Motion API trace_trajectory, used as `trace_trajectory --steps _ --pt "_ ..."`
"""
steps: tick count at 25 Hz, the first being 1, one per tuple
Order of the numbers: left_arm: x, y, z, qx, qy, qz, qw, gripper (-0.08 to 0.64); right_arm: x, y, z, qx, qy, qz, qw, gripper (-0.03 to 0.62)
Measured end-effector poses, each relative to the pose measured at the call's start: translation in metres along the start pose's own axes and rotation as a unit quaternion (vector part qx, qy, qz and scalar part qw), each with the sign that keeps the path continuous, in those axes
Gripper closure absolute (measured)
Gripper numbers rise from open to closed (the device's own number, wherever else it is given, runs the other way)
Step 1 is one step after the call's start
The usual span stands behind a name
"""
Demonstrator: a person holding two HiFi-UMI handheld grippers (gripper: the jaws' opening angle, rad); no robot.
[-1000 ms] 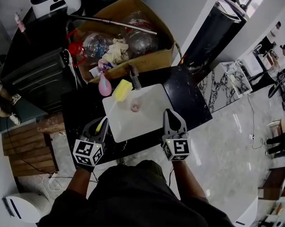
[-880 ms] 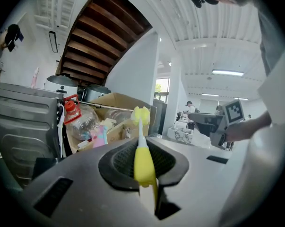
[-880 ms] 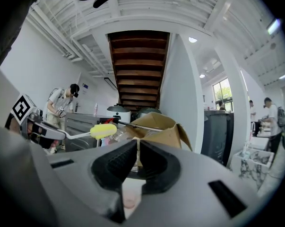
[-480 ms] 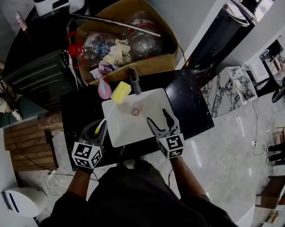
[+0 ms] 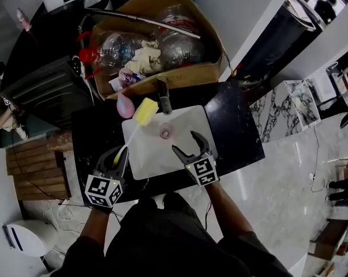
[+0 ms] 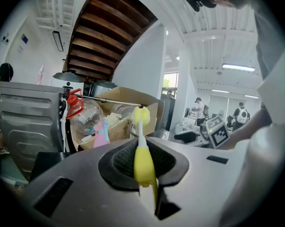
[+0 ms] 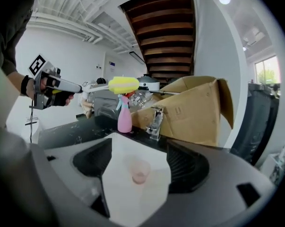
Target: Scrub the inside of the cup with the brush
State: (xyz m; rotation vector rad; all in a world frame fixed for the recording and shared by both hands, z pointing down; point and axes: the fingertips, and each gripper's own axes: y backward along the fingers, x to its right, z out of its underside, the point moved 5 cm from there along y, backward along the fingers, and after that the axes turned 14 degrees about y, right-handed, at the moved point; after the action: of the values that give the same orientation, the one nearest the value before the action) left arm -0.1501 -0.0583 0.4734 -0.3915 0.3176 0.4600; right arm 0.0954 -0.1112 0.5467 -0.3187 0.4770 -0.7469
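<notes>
Fingers of my right gripper (image 5: 185, 143) have just been opening, wide apart and empty; the translucent pink plastic cup (image 7: 140, 170) stands ahead in the white sink basin (image 5: 143, 157). My left gripper (image 5: 118, 156) clamps the yellow sponge-headed brush (image 6: 143, 157). Reaching step, I judge: next, straddle the cup and close.

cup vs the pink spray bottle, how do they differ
The cup is pale, see-through pink; the spray bottle is solid pink with a bluish trigger head. The cup is short and open-topped; the spray bottle is taller with a narrow neck. The cup stands inside the white sink; the spray bottle stands on the black counter behind it. Both are pink and upright.
</notes>
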Motion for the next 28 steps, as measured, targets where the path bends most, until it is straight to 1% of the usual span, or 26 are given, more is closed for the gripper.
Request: trace_trajectory --steps 8,10,14,22,28 --pt "-0.006 -0.011 0.013 -0.018 0.002 -0.015 0.9997 0.523 -0.009 -0.062 0.060 -0.055 0.023 -0.064 0.996 0.244" --pt "-0.008 -0.013 0.017 -0.022 0.004 -0.018 0.9996 0.522 -0.010 -0.078 0.076 -0.068 0.029 -0.083 0.994 0.232" --pt "-0.010 -0.020 0.022 -0.028 0.003 -0.023 0.9993 0.523 -0.007 -0.105 0.106 -0.100 0.061 -0.117 0.986 0.225" --pt "-0.017 -0.030 0.036 -0.042 0.009 -0.038 0.9983 0.522 -0.010 -0.144 0.139 -0.114 0.095 -0.162 0.976 0.224" --pt "-0.020 -0.036 0.041 -0.055 0.010 -0.052 0.9971 0.522 -0.018 -0.170 0.164 -0.115 0.110 -0.182 0.970 0.224"
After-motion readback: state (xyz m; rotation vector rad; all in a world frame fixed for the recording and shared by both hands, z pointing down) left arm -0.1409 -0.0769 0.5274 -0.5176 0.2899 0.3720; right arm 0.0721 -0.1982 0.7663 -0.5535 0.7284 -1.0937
